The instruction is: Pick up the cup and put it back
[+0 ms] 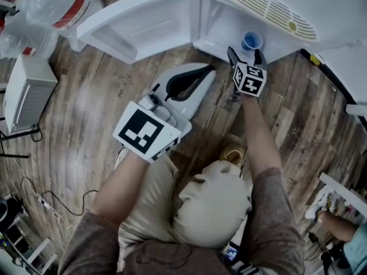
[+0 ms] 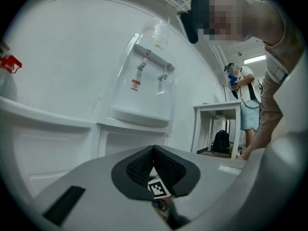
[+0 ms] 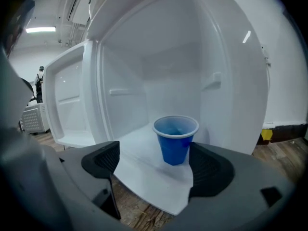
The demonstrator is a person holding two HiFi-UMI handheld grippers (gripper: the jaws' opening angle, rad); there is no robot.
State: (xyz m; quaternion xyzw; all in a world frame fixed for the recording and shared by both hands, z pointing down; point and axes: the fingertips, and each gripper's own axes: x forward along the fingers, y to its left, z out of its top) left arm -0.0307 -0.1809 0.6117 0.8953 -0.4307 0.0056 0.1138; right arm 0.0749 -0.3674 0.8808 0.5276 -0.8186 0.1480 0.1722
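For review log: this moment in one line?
right tool open, short of blue cup | cup upright on fridge floor | left tool shut, empty

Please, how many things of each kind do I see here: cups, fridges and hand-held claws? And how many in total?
Blue cup: 1
White fridge, door open: 1
Claws: 2 (left claw shut, right claw open)
Total: 4

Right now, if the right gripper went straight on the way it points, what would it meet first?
Probably the blue cup, upright on the white compartment floor just ahead of the open jaws of the right gripper; depth is uncertain.
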